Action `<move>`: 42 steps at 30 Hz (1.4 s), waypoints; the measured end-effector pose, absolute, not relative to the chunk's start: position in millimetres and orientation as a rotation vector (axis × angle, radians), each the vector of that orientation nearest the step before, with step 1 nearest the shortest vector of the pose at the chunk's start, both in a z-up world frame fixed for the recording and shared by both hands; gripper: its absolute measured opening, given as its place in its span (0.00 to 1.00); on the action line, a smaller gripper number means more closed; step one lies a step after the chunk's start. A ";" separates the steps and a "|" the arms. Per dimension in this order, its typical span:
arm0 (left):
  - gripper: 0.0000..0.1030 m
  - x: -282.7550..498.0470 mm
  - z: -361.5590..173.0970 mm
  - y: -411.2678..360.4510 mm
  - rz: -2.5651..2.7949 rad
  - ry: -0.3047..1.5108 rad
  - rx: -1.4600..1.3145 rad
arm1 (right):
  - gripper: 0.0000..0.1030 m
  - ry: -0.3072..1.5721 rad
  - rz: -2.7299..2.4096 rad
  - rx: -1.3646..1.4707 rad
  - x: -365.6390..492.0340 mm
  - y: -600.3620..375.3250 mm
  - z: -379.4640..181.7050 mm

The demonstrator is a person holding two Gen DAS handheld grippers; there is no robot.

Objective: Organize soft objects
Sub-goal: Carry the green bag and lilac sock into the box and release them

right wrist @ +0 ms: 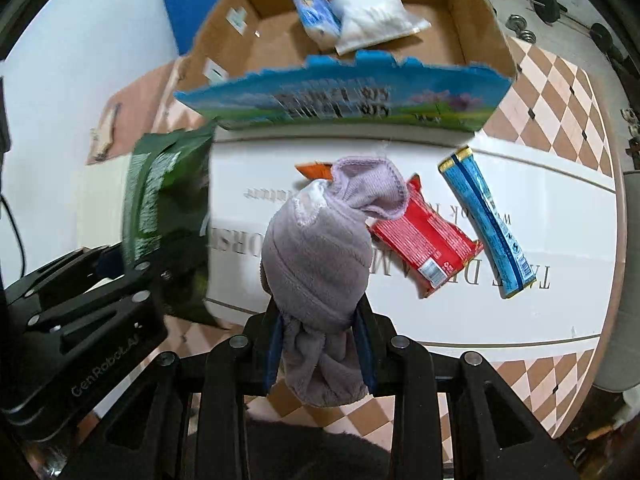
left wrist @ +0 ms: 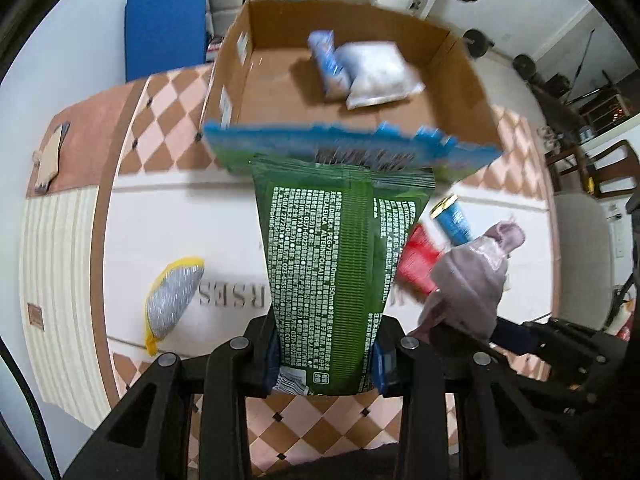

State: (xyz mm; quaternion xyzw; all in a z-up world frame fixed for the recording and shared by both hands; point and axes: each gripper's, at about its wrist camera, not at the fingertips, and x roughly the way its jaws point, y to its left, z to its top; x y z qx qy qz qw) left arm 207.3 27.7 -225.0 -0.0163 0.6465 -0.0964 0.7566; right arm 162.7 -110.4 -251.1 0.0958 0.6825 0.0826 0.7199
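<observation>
green pack (left wrist: 332, 272) pinched by left gripper (left wrist: 326, 364), lilac sock (right wrist: 316, 264) by right gripper (right wrist: 320, 344); only left view shows scourer (left wrist: 172, 300).

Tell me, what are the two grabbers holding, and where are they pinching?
Left gripper pinches the green packet by its lower end. Right gripper squeezes the purple fuzzy sock bundle near its bottom.

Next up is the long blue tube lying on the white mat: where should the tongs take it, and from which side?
Judging by its pose, grip the blue tube mid-length, coming from above with the fingers across its narrow width. It lies flat, clear of the red packet, so both long edges look free.
</observation>
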 end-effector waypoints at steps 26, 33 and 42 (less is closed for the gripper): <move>0.31 521.8 -337.3 24.0 -0.080 1.652 0.127 | 0.33 1.455 -0.084 0.060 474.9 -196.6 -287.5; 0.31 543.2 -354.4 14.5 -0.095 1.723 0.128 | 0.33 1.504 -0.104 0.021 504.4 -190.6 -326.4; 0.32 553.6 -359.4 8.6 -0.085 1.709 0.119 | 0.40 1.531 -0.130 0.013 524.0 -187.3 -338.2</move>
